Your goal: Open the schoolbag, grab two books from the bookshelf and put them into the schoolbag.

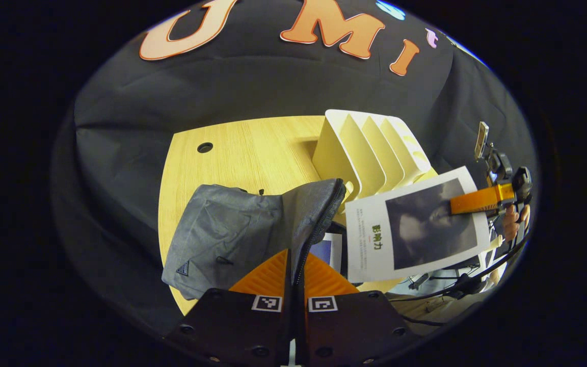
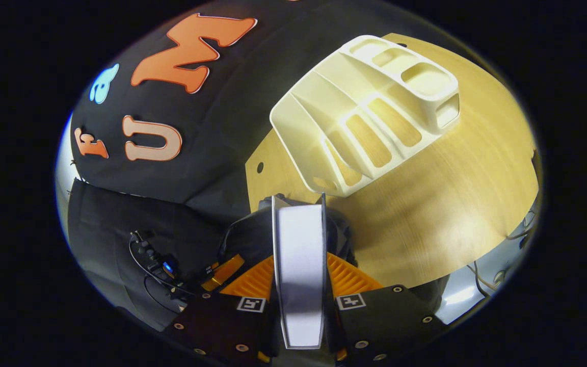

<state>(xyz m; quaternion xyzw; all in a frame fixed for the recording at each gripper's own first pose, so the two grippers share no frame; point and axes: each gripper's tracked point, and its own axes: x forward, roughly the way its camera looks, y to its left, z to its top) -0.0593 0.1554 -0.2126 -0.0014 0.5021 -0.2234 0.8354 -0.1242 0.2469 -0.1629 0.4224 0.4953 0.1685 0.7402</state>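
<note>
Schoolbag (image 1: 232, 229): grey fabric, dark zip edge. Book (image 1: 418, 224) at 3 o'clock of schoolbag: white cover, dark grey cloudy picture, green lettering. Second book inside schoolbag (image 1: 328, 251): white with blue patch. Bookshelf (image 1: 370, 153): cream, plain. Table (image 1: 242, 153): light yellow wood grain, one small dark hole. Book edge (image 2: 299, 265): white pages.

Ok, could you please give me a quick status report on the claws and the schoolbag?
Left claw shut on schoolbag flap, holding it open. Right claw shut on book, beside the bag opening. Bookshelf empty. Nothing in the way.
</note>
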